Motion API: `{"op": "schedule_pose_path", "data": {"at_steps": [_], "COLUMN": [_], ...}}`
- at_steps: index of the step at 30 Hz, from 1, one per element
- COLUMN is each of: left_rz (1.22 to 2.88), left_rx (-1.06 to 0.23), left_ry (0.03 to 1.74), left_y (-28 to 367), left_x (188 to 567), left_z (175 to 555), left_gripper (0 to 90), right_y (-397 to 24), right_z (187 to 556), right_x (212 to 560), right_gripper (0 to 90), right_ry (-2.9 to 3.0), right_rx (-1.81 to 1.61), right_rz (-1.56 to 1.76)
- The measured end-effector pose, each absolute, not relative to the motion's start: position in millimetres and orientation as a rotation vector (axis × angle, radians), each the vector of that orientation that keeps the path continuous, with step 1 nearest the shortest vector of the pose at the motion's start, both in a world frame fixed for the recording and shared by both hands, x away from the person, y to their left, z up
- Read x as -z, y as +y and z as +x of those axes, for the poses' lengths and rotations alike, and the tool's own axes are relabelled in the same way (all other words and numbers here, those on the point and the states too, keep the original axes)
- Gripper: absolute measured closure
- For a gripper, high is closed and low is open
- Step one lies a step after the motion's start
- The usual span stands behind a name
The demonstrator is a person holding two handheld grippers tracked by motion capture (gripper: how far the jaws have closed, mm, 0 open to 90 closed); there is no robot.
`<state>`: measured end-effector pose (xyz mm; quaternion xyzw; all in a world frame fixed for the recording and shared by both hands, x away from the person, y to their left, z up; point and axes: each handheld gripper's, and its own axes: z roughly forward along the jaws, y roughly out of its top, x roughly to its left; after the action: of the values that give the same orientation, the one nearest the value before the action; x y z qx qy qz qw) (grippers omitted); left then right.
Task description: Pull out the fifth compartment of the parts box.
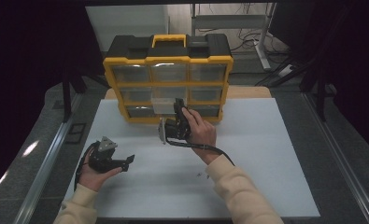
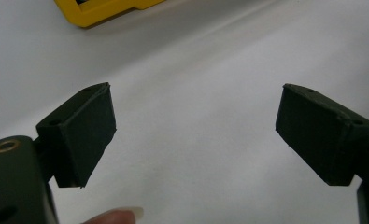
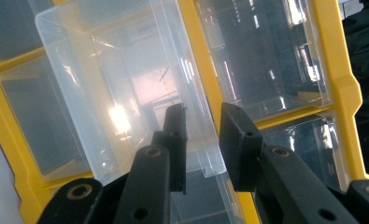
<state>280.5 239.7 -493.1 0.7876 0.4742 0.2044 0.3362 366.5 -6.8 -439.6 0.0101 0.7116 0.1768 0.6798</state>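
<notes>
A yellow and black organizer (image 1: 168,60) with clear drawers stands upright at the back of the white table (image 1: 252,154). One clear drawer (image 1: 159,106) in its middle column sticks out towards me. My right gripper (image 1: 178,106) is shut on that drawer's front wall. In the right gripper view the drawer (image 3: 112,70) tilts out of the yellow frame (image 3: 334,70), and the right gripper (image 3: 205,135) has one jaw inside the wall and one outside. My left gripper (image 1: 127,161) rests low at the table's left, open. In the left gripper view the left gripper (image 2: 196,135) has only bare table between its jaws.
A few tiny dark bits (image 1: 201,174) lie on the table near my right sleeve. A corner of the organizer (image 2: 102,11) shows in the left gripper view. Metal rails run along both sides of the table, and a desk frame with cables stands behind.
</notes>
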Motion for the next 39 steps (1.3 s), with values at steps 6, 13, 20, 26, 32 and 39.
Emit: {"op": "schedule_pose_path", "data": {"at_steps": [6, 13, 20, 26, 32, 39], "left_rz": [2.054, 2.056, 2.054, 2.055, 2.054, 2.055], "left_rx": [-0.532, -0.534, -0.535, -0.535, -0.536, -0.536], "left_ry": [1.235, 1.235, 1.235, 1.235, 1.235, 1.235], "left_y": [239.6, 239.2, 239.4, 239.4, 239.4, 239.0], "left_x": [493.0, 493.0, 492.7, 492.7, 492.6, 492.6], "left_z": [280.3, 280.3, 280.1, 280.0, 279.9, 279.8], "left_gripper": [12.7, 12.6, 12.7, 12.6, 12.6, 12.6], "right_y": [-7.2, -8.4, -8.8, -9.1, -9.9, -10.1], "right_z": [364.7, 362.2, 360.3, 358.8, 357.5, 355.2], "right_x": [439.7, 440.7, 439.6, 440.6, 441.0, 441.6], "right_gripper": [72.2, 72.2, 72.2, 72.2, 72.2, 72.1], "right_ry": [1.598, 1.597, 1.594, 1.593, 1.593, 1.593], "right_rx": [-0.394, -0.398, -0.402, -0.404, -0.403, -0.405], "right_rz": [0.021, 0.019, 0.02, 0.02, 0.017, 0.019]}}
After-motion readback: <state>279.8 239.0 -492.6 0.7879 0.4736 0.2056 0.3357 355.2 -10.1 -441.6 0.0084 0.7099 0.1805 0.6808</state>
